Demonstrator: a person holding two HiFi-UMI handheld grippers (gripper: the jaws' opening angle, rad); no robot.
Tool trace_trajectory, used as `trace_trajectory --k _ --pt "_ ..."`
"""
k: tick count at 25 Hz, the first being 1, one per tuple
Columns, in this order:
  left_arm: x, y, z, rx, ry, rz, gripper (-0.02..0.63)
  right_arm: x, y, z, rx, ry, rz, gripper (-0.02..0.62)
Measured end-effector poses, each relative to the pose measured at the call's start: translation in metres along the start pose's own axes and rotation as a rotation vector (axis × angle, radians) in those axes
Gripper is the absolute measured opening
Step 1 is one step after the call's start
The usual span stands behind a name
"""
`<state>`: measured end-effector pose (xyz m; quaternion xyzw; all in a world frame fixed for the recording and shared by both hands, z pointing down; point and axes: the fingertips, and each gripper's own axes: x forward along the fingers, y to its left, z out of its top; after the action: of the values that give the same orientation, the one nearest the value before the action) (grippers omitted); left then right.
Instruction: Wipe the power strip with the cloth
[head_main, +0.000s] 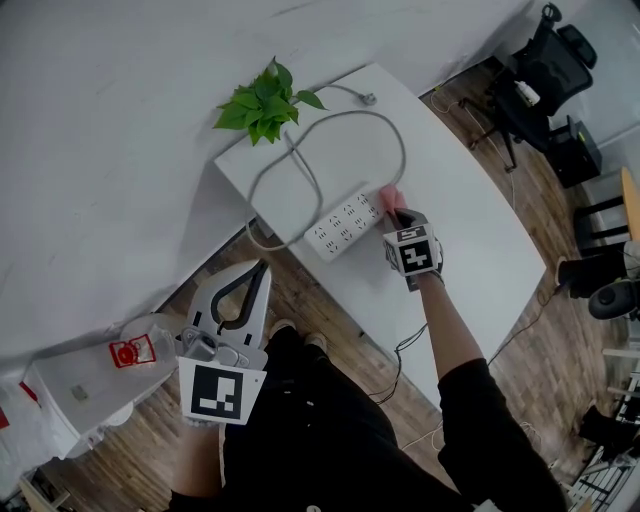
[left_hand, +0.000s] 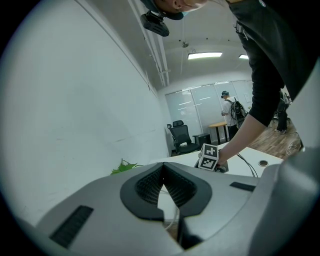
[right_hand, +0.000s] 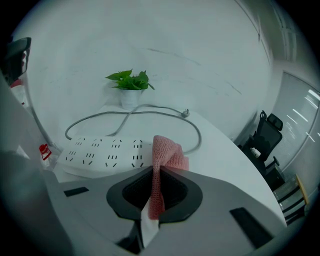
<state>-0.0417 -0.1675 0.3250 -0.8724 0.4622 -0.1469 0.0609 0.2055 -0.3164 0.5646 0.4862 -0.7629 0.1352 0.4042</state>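
Observation:
The white power strip (head_main: 343, 224) lies near the front left edge of the white table (head_main: 470, 240), with its grey cable (head_main: 330, 125) looped behind it. My right gripper (head_main: 393, 207) is shut on a pink cloth (head_main: 387, 196) at the strip's right end. In the right gripper view the cloth (right_hand: 166, 154) sticks up between the shut jaws of the right gripper (right_hand: 156, 171), just right of the power strip (right_hand: 102, 152). My left gripper (head_main: 261, 270) hangs off the table over the floor, jaws shut and empty. The left gripper (left_hand: 162, 168) points toward the table.
A small green plant (head_main: 264, 103) stands at the table's far corner by the wall. The cable's plug (head_main: 368, 98) lies loose near it. A white object with a red label (head_main: 128, 352) sits at the lower left. Office chairs (head_main: 545, 60) stand at the right.

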Motion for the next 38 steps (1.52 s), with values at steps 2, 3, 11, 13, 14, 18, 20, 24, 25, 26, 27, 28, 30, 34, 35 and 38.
trace_trajectory --k 2,3,11,13,14,18,20,24,25,26,27,28,30,34,35,38 --pt "0.001 -0.001 0.000 -0.005 0.003 -0.003 0.014 -0.003 0.005 0.003 0.000 -0.004 0.010 0.048" --pt "0.001 -0.002 0.000 -0.007 0.004 -0.004 0.014 -0.004 0.008 0.004 0.002 -0.007 0.015 0.048" --pt "0.000 -0.001 -0.002 -0.007 0.003 -0.010 0.014 -0.008 0.025 0.002 -0.006 -0.011 0.033 0.048" --pt "0.000 -0.001 -0.001 -0.001 -0.002 -0.010 0.014 -0.009 0.031 0.002 0.000 -0.017 0.039 0.048" --pt "0.000 -0.001 -0.001 -0.001 -0.003 -0.010 0.014 -0.010 0.035 0.002 0.003 -0.021 0.043 0.048" --pt "0.000 -0.002 -0.001 -0.007 0.000 -0.010 0.014 -0.012 0.045 0.000 0.011 -0.027 0.048 0.048" --pt "0.000 -0.002 -0.001 -0.007 -0.002 -0.013 0.014 -0.013 0.052 -0.001 0.011 -0.029 0.056 0.048" --pt "0.000 -0.003 0.000 -0.006 -0.007 -0.017 0.014 -0.019 0.069 0.000 0.024 -0.033 0.084 0.048" --pt "-0.001 -0.003 0.001 -0.005 -0.007 -0.018 0.014 -0.020 0.073 -0.001 0.026 -0.034 0.091 0.048" --pt "-0.001 -0.004 0.000 -0.005 -0.004 -0.019 0.014 -0.021 0.077 -0.001 0.027 -0.037 0.097 0.048" --pt "-0.002 -0.004 -0.001 -0.006 0.001 -0.019 0.014 -0.022 0.081 -0.001 0.029 -0.041 0.103 0.048" --pt "-0.002 -0.004 -0.002 -0.007 0.005 -0.019 0.014 -0.023 0.085 -0.001 0.034 -0.044 0.108 0.048" --pt "-0.002 -0.005 -0.003 -0.009 0.010 -0.019 0.014 -0.025 0.091 -0.001 0.041 -0.049 0.118 0.048" --pt "0.000 -0.003 -0.003 -0.012 0.006 -0.015 0.014 -0.028 0.107 -0.002 0.029 -0.053 0.142 0.048" --pt "0.000 -0.003 -0.003 -0.011 0.006 -0.015 0.014 -0.029 0.110 -0.003 0.023 -0.054 0.147 0.048" --pt "0.000 -0.003 -0.002 -0.016 0.006 -0.014 0.014 -0.032 0.121 -0.003 0.010 -0.057 0.166 0.048"
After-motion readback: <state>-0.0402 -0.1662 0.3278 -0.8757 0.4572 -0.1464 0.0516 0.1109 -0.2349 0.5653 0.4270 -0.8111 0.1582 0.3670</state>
